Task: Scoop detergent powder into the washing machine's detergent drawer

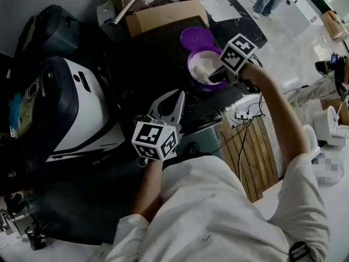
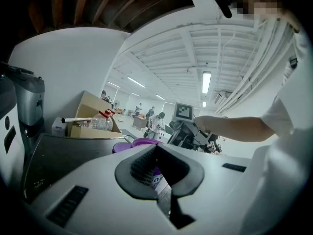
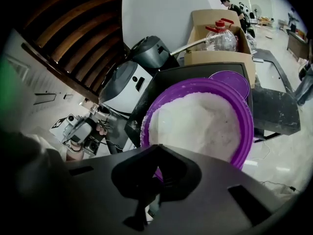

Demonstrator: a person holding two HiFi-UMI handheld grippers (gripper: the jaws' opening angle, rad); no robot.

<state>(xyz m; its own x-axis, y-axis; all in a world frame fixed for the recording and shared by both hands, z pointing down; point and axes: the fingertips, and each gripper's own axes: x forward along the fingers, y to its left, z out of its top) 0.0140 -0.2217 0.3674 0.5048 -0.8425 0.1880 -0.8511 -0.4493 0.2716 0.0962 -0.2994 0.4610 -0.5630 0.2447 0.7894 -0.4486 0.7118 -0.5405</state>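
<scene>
Between the drawn-together jaws of the right gripper (image 1: 211, 76) a white scoop (image 1: 200, 69) is held, its bowl lowered into the white powder (image 3: 195, 124) that fills a purple tub (image 1: 192, 64) nearly to the rim. The tub is set near the right-hand edge of a dark counter (image 1: 147, 64). Past that edge the surface drops away to a pale floor (image 1: 289, 53), so little room is left on that side. A purple lid (image 1: 195, 37) is laid just beside the tub on its far side. Behind the lid the far edge of the counter is closed off by a cardboard box (image 1: 163, 15), in which a clear bottle (image 3: 222, 35) is seen. The left gripper (image 1: 180, 94) is held nearer the person, over the front part of the counter. Its jaws are brought together at the tips, with nothing caught between them. A stretch of bare dark counter is left open between it and the tub. To the left, the way is bounded by a large white and dark appliance (image 1: 71, 108), well apart from the tub. The detergent drawer cannot be made out in any view.
</scene>
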